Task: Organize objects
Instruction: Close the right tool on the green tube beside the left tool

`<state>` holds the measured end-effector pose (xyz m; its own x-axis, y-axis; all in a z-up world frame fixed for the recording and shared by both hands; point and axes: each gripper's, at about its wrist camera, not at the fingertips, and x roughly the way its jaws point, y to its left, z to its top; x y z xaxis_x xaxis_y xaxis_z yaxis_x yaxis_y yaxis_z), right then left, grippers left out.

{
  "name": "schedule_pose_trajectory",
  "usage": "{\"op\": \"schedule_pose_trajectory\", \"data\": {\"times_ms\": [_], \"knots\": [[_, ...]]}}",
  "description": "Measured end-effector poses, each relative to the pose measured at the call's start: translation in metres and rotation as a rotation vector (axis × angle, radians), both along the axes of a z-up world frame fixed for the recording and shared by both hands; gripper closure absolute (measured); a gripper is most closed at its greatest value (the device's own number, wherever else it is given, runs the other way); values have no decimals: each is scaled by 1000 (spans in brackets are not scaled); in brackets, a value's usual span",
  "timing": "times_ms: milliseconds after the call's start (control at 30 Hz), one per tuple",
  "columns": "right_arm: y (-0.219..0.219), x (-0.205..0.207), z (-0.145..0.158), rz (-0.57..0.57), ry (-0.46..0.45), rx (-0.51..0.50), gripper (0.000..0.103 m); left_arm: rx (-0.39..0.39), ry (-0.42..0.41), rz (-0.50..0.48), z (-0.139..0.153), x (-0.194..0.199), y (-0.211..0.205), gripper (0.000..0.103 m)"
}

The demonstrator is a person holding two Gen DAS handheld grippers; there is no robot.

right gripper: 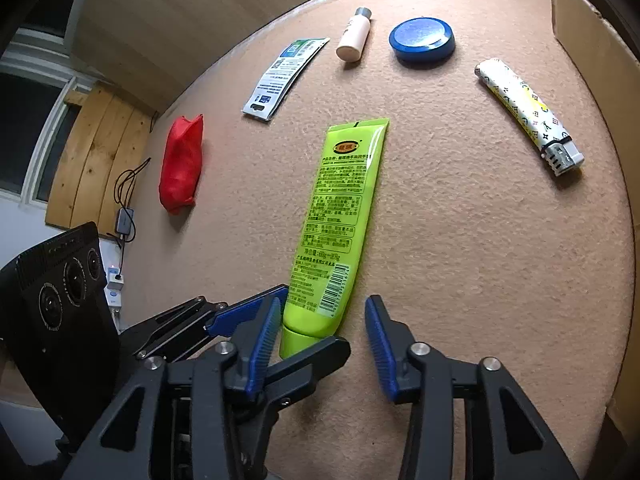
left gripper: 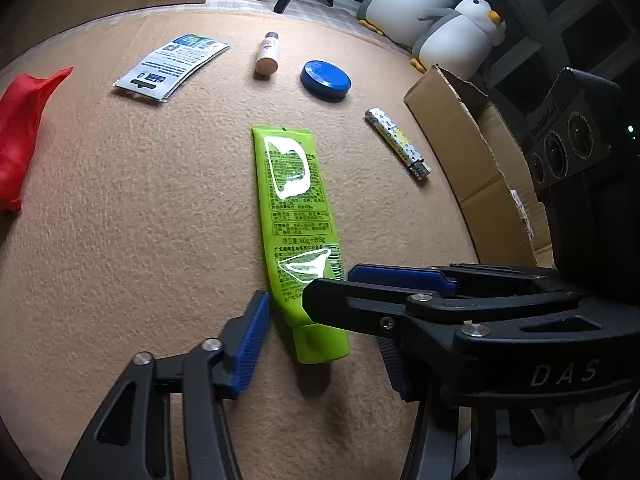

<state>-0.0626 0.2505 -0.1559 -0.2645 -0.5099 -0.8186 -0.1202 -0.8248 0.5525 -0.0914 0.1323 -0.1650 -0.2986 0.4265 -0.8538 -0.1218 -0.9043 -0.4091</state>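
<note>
The beige felt-covered counter [right gripper: 460, 240] carries a loose spread of things, with an open cardboard box [left gripper: 476, 160] at its right edge, which is probably where they are meant to go. Largest among them, the green tube [right gripper: 340, 216] lies flat in the middle; its long axis runs away from the cameras, the cap end nearest and the flat crimped end pointing toward the far row of the printed packet [right gripper: 284, 76], small bottle [right gripper: 354, 36] and blue round tin [right gripper: 422, 40]. A red pouch [right gripper: 182, 164] lies well apart on the left and a patterned lighter [right gripper: 528, 114] on the right. The step in hand looks like the approach to the tube: the left tool [left gripper: 320, 328] and the right tool [right gripper: 320, 336] both stand wide, holding nothing, and both crowd the cap end, their arms crossing. The next move likely calls for one tool to yield, and for the other to settle lower around the cap end, then close across the narrow width.
</note>
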Motion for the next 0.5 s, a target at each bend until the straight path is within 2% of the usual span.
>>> {"op": "schedule_pose_trajectory", "data": {"times_ms": [33,167,500], "knots": [[-1,0,0,2,2,-2,72,-6,1,-2,-1,0,3,53],[-3,0,3,5,9,23,73,-15,5,-3,-1,0,3,62],[2,4,10,-10,34,40,75,6,19,1,7,1,4,62]]}}
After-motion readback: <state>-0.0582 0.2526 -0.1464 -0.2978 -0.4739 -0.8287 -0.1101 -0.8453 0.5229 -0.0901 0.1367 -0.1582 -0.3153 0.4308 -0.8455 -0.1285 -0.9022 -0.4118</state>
